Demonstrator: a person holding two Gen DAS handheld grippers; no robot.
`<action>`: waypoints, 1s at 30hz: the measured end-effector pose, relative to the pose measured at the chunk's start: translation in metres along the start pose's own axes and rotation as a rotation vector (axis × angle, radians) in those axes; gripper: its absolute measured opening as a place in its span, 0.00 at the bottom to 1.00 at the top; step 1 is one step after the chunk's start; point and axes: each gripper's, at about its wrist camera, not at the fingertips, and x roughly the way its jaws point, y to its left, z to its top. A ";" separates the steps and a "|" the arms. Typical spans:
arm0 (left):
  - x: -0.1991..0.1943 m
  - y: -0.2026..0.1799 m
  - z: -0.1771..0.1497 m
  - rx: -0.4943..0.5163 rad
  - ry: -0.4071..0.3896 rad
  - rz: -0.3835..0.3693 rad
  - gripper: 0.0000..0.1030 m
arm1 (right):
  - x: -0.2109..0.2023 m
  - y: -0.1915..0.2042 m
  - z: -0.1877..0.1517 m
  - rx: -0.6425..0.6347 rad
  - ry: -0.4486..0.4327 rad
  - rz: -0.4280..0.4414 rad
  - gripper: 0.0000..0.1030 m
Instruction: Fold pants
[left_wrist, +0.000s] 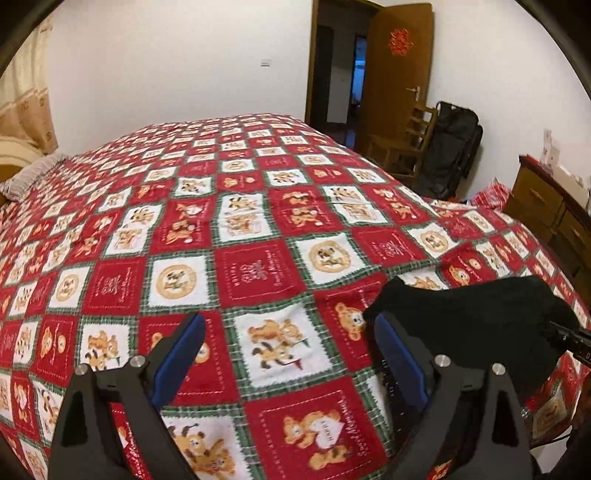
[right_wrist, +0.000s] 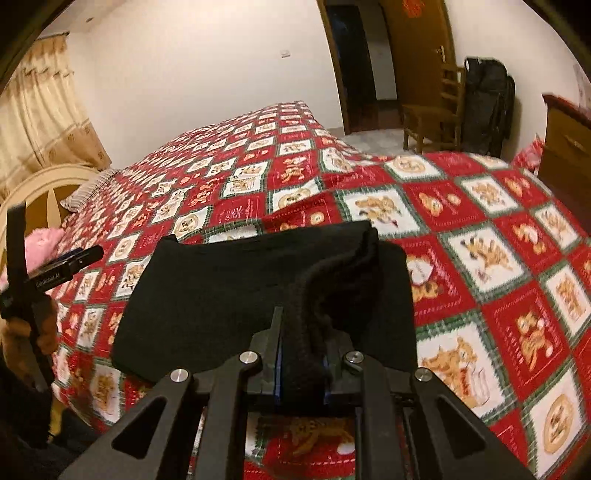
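Pants (right_wrist: 229, 295) black, folded flat on quilt (right_wrist: 498, 258); right hand-held gripper (right_wrist: 301, 354) clamps bunched edge; left hand-held gripper (left_wrist: 291, 350) open, empty.

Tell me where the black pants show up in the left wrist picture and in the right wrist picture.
Left wrist view: the black pants lie at the lower right on the bed.
Right wrist view: the black pants fill the lower centre, a bunched edge pinched in the right gripper.
Shared landmark: the wooden chair beside the open door.
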 end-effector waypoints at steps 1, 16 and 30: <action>0.000 -0.003 0.001 0.010 0.001 0.000 0.92 | -0.004 -0.001 0.001 -0.009 -0.013 -0.001 0.15; 0.031 -0.075 0.007 0.121 0.017 0.020 0.92 | 0.004 -0.030 -0.016 0.006 -0.004 -0.018 0.15; 0.041 -0.052 -0.019 0.064 0.119 0.081 0.95 | -0.044 -0.041 -0.012 0.036 -0.117 -0.071 0.31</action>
